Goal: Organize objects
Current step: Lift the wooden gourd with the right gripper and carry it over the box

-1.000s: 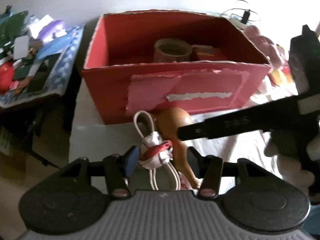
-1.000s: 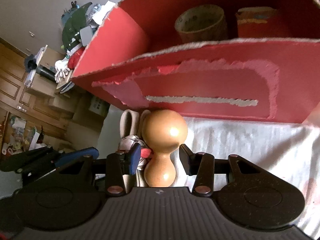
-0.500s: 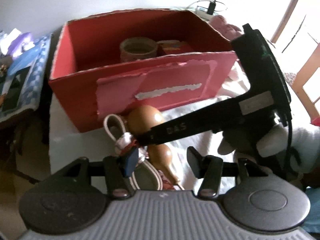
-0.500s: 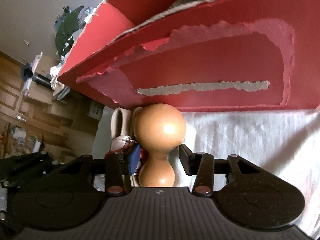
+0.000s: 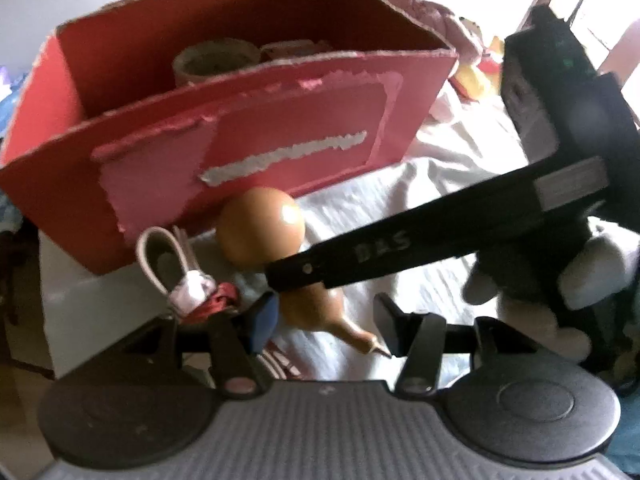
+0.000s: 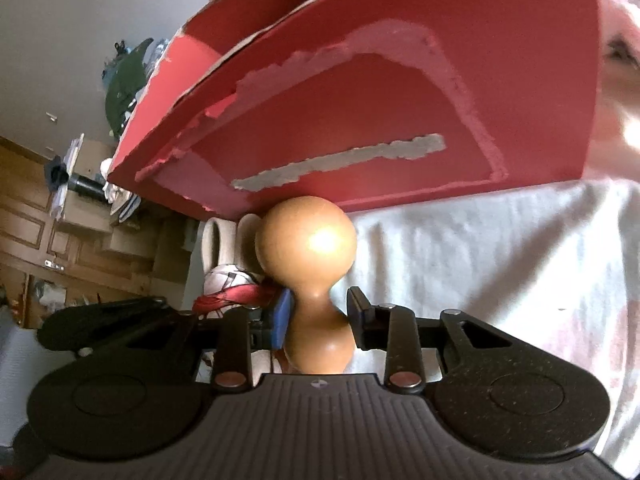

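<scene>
In front of the red box, on the white cloth, lies a wooden gourd. The right gripper has just been closing its jaws, and they now pinch the gourd's narrow waist. The left gripper stands spread around the gourd's thin stem end, beside a corded bundle.
</scene>
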`<act>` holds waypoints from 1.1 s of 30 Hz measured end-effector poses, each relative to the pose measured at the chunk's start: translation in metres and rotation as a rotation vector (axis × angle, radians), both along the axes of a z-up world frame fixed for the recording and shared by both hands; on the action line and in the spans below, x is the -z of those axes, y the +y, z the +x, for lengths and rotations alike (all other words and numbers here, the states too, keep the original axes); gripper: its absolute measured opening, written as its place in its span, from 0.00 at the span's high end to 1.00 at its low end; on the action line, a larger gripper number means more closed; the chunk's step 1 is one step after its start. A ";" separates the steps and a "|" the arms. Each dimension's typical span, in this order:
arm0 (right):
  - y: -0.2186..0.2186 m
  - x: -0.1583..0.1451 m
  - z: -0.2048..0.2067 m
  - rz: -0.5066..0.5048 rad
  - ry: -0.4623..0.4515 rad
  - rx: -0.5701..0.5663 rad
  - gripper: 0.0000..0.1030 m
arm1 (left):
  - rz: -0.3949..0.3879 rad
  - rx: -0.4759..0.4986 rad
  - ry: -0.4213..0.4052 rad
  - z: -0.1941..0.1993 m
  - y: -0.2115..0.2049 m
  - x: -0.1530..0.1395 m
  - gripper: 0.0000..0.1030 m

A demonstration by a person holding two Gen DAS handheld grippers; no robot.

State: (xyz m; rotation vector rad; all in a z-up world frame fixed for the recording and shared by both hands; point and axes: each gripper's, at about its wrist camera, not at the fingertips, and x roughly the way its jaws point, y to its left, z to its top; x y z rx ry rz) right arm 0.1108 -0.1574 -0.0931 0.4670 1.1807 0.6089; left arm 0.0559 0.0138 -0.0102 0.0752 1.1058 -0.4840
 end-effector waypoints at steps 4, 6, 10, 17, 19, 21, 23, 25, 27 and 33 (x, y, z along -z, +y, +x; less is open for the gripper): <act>0.002 0.000 0.001 0.000 -0.004 -0.010 0.68 | 0.013 -0.008 0.030 0.008 -0.005 0.013 0.47; 0.004 0.000 0.003 0.007 -0.003 -0.019 0.66 | 0.019 -0.012 0.035 0.011 -0.007 0.017 0.49; 0.010 0.001 0.009 0.041 0.015 -0.031 0.63 | 0.025 -0.023 0.042 0.019 -0.008 0.022 0.53; 0.005 0.013 0.014 0.107 0.076 -0.025 0.59 | 0.059 -0.058 0.052 0.027 -0.006 0.030 0.54; 0.000 0.016 0.014 0.132 0.101 -0.022 0.64 | 0.054 -0.064 0.050 0.028 -0.005 0.030 0.54; 0.002 0.015 0.015 0.146 0.116 -0.018 0.67 | 0.054 -0.066 0.051 0.029 -0.005 0.030 0.54; -0.003 0.012 0.013 0.145 0.112 -0.018 0.70 | 0.053 -0.057 0.054 0.028 -0.007 0.029 0.54; -0.008 0.009 0.009 0.141 0.104 -0.015 0.70 | 0.065 -0.035 0.042 0.025 -0.012 0.026 0.54; -0.015 0.004 0.004 0.136 0.094 -0.007 0.70 | 0.071 -0.008 0.035 0.022 -0.019 0.022 0.54; -0.043 -0.012 -0.009 0.140 0.057 0.060 0.70 | 0.049 0.095 0.020 0.016 -0.039 0.007 0.54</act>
